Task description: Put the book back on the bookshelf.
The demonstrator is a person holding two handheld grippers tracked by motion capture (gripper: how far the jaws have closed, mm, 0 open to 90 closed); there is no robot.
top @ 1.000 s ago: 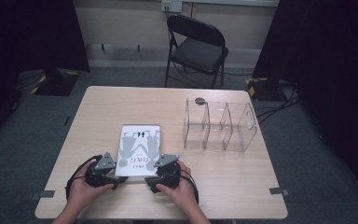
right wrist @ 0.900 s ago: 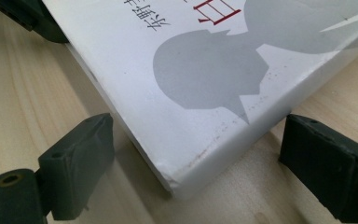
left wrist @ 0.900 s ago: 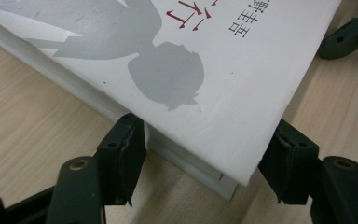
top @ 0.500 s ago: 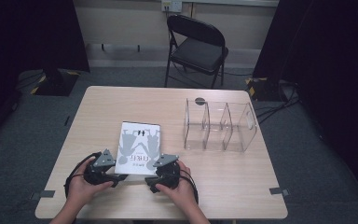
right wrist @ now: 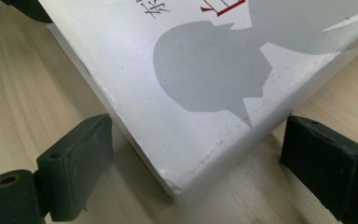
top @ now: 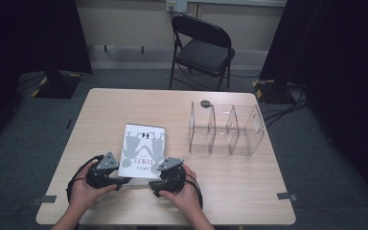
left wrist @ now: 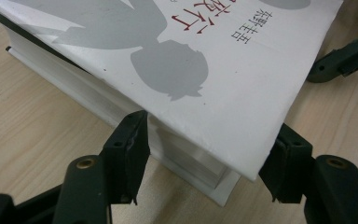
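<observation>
1. Black jaws of the left tool (left wrist: 205, 158) stand apart around the near-left corner of a white book (left wrist: 177, 65); they have just been closing in, and one pad sits at the page edge while the other is just beside the cover's far edge, so no firm clamp is visible.
2. Black jaws of the right tool (right wrist: 196, 163) are spread wide around the book's (right wrist: 205, 84) other near corner, with bare wood showing between each pad and the cover.
3. From the high view, the book (top: 143, 151) lies flat on the pale wooden worktop (top: 124, 105), near the front edge, with the left tool (top: 117, 181) and right tool (top: 155, 184) at its two near corners.
4. To do this well, I judge both tools should bite the same depth across cover and pages, so the cover does not peel away alone.
5. A lift should probably be level and shared, or the book may twist and slip.
6. A clear acrylic divider rack (top: 225, 129) stands to the right, well apart from the book; its upright partitions could catch a tilted book.
7. A small dark disc (top: 205, 103) lies behind the rack.
8. A black folding chair (top: 203, 48) stands beyond the worktop, out of the way.
</observation>
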